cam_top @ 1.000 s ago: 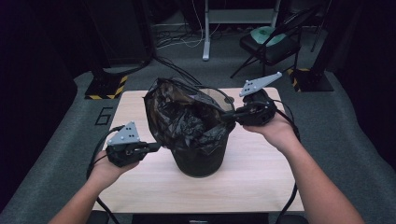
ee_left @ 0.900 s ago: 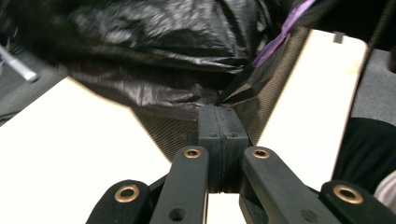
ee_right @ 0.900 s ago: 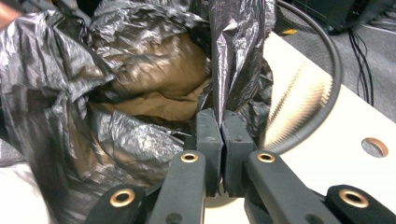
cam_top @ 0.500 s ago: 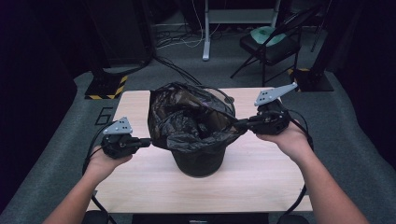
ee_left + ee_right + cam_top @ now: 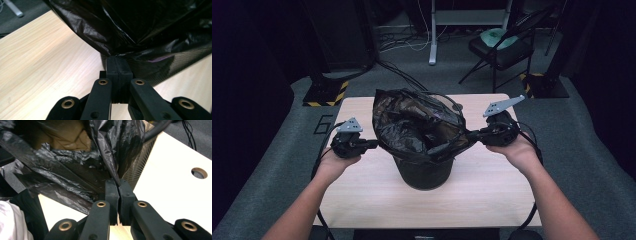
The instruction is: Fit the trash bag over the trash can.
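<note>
- Left gripper [image 5: 117, 65]: jaws clamped on the black bin liner [image 5: 419, 127] at its left edge.
- Right gripper [image 5: 118, 186]: jaws pinched on the liner's right edge.
- Liner is stretched open between them, draped into the black mesh bin [image 5: 424, 172].
- Bin stands mid wooden table [image 5: 362, 190].
</note>
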`<move>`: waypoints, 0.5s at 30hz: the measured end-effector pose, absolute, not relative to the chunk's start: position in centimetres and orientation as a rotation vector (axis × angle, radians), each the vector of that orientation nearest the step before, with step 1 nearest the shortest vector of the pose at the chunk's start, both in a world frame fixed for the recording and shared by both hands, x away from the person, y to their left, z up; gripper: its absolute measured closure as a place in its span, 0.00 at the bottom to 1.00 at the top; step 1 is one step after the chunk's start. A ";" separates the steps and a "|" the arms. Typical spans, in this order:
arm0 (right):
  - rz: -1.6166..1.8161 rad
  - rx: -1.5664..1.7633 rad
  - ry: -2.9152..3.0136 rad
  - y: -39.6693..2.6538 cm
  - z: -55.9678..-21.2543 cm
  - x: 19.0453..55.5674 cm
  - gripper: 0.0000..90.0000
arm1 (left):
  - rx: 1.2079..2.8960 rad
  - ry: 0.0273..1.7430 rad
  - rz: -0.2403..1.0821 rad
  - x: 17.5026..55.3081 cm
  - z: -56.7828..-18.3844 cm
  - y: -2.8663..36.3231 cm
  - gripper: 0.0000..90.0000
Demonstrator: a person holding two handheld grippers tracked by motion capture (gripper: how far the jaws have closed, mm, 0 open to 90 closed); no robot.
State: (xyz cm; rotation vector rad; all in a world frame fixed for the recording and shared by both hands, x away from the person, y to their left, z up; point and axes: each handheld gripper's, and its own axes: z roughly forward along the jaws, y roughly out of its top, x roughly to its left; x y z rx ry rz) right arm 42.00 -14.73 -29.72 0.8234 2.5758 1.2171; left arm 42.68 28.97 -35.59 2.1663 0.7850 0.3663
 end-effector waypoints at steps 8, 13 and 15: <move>1.185 0.859 2.584 -15.4 -30.9 42.1 0.96 | 2.200 0.820 0.342 43.2 -36.0 28.9 1.00; 1.252 0.878 2.536 -16.0 -30.1 41.8 0.78 | 2.153 0.846 0.329 42.5 -33.9 30.0 0.79; 1.278 0.877 2.508 -16.2 -29.4 41.5 0.74 | 2.142 0.850 0.331 42.0 -32.5 30.7 0.72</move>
